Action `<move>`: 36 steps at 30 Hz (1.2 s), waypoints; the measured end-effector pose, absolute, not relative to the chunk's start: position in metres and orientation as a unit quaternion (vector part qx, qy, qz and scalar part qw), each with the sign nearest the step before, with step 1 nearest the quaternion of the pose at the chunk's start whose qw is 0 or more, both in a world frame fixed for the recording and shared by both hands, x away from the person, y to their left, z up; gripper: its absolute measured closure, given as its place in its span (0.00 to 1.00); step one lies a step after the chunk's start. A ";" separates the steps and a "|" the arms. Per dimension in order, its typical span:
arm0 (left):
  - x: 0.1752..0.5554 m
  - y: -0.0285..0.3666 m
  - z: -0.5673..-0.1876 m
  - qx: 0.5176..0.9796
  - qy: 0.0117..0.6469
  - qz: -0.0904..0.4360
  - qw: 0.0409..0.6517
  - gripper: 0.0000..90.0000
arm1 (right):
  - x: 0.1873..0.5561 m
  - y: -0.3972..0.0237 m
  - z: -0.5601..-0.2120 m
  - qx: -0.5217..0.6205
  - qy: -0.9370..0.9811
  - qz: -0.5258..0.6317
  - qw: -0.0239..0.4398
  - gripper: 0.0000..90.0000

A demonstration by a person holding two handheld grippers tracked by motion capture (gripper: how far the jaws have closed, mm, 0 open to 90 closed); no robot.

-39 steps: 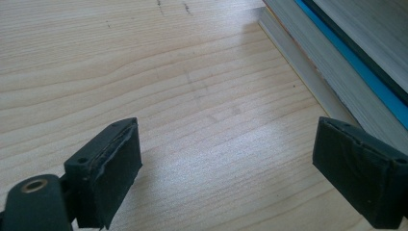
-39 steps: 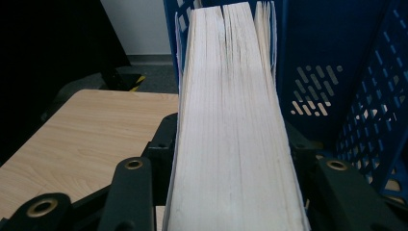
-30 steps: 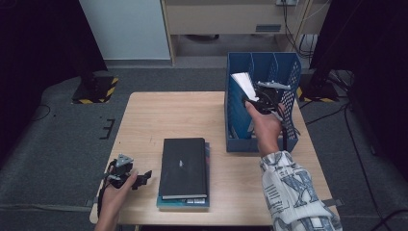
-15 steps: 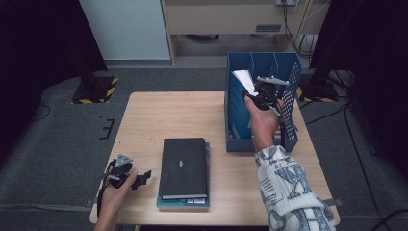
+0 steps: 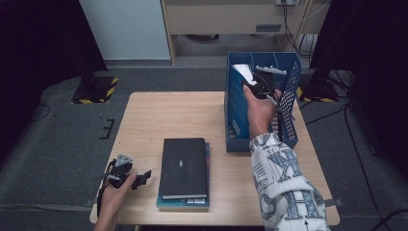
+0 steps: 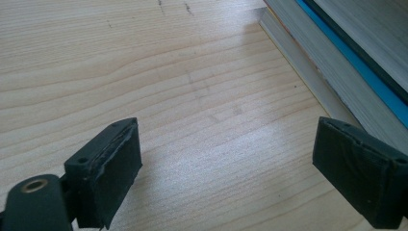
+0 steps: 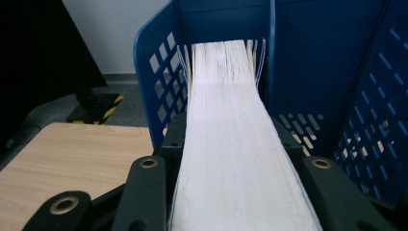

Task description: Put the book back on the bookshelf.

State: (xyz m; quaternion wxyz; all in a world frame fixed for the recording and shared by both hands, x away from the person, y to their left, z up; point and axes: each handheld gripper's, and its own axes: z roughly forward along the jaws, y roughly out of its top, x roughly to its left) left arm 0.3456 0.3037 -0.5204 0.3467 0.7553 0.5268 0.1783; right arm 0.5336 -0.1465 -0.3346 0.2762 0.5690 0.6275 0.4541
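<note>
The wooden table (image 5: 163,115) carries a tall blue perforated file rack (image 5: 233,120) at its right side, divided into upright compartments. Near the table's front edge, left of the rack, lies a stack of 2 books (image 5: 184,169): a black-covered one on top of a blue-edged one, both flat.

A person's right arm in a patterned sleeve (image 5: 284,185) reaches from the bottom into the rack. The right tongs (image 5: 254,84) are clenched on a book (image 7: 231,144), gripping it across its thickness; in the right gripper view the pale page edge faces the camera and runs forward between the 2 black jaws. The book is held on edge inside the rack, its far end close to the perforated left wall (image 7: 161,82) and beside a blue divider (image 7: 271,57). Whether it rests on the rack floor cannot be told.

The left tongs (image 5: 142,177) sit low at the table's front left corner, released and spread wide with nothing between them, aimed toward the stack. In the left gripper view bare wood lies between the jaws, and the stack's page edges are just beside the right-hand jaw.
</note>
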 end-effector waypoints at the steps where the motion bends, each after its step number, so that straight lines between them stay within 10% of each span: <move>1: 0.346 0.304 -0.520 0.755 0.527 0.178 0.347 0.10 | 0.534 -0.146 -0.335 0.569 0.628 0.454 0.276 0.67; 36: 0.345 0.302 -0.520 0.757 0.525 0.180 0.347 0.10 | 0.506 -0.130 -0.350 0.556 0.653 0.435 0.275 0.61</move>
